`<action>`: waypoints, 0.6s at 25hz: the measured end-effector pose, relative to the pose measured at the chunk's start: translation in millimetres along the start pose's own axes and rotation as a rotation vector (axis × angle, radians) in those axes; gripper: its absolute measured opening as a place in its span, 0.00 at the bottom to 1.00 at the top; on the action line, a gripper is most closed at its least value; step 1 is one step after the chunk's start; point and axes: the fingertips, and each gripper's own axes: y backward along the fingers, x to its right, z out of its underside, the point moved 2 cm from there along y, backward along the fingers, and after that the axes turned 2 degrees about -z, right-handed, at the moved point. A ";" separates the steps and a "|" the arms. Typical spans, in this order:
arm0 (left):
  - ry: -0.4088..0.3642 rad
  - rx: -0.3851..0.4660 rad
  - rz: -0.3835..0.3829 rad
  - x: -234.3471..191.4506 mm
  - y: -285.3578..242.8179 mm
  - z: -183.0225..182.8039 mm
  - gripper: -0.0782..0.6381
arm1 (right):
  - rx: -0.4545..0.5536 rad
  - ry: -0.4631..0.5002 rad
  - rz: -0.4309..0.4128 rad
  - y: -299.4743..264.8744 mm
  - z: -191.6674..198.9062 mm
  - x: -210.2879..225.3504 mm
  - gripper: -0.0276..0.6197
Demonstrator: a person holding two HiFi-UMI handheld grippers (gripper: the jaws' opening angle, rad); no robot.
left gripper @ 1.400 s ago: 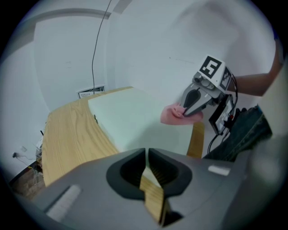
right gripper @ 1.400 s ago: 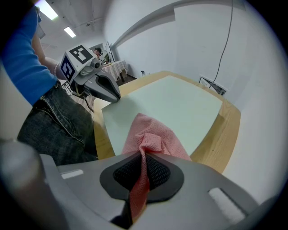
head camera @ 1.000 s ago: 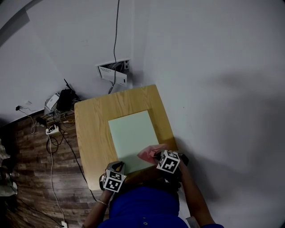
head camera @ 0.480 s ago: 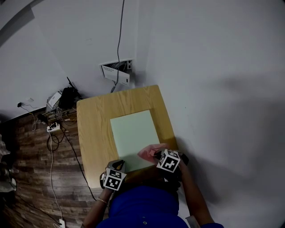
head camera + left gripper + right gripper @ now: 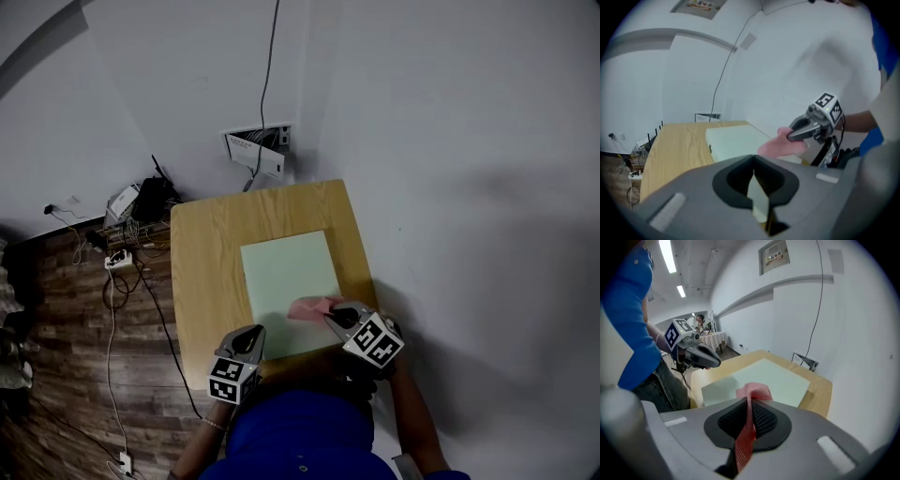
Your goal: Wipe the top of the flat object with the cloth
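A pale green flat slab (image 5: 286,277) lies on the wooden table (image 5: 204,272). My right gripper (image 5: 331,319) is shut on a pink mesh cloth (image 5: 311,307), which hangs over the slab's near right corner. The right gripper view shows the cloth (image 5: 753,391) pinched between the jaws of the right gripper (image 5: 749,403), above the slab (image 5: 776,378). My left gripper (image 5: 252,335) hovers at the slab's near left corner. Its jaws have just been closing and now meet with nothing between them (image 5: 753,161). The left gripper view also shows the cloth (image 5: 780,146) and the slab (image 5: 733,139).
A white wall runs close along the table's right side. An open wall box (image 5: 258,150) with a hanging cable sits behind the table. Cables and a power strip (image 5: 117,259) lie on the wood floor to the left. The person's blue shirt (image 5: 300,436) is at the near edge.
Both grippers have lifted. The right one carries the pink cloth up off the slab's near corner. The left gripper has tipped so its jaws show more.
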 end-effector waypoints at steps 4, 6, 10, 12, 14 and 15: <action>0.023 0.115 -0.030 -2.2 11.7 -32.4 0.11 | 0.158 -0.038 0.017 12.9 -31.1 -1.2 0.06; 0.037 0.169 -0.044 -3.6 17.6 -49.6 0.11 | 0.213 -0.034 0.031 21.0 -46.3 0.6 0.06; 0.062 0.286 -0.067 -4.3 31.3 -81.5 0.11 | 0.301 -0.005 0.080 40.1 -74.4 6.3 0.06; 0.072 0.343 -0.071 -3.1 38.2 -96.6 0.11 | 0.360 -0.007 0.100 51.3 -90.7 8.6 0.06; 0.078 0.392 -0.071 -1.1 45.7 -111.0 0.11 | 0.415 -0.002 0.125 62.6 -107.4 8.9 0.06; 0.084 0.415 -0.070 0.0 49.7 -117.6 0.11 | 0.442 0.004 0.136 68.2 -115.9 8.1 0.06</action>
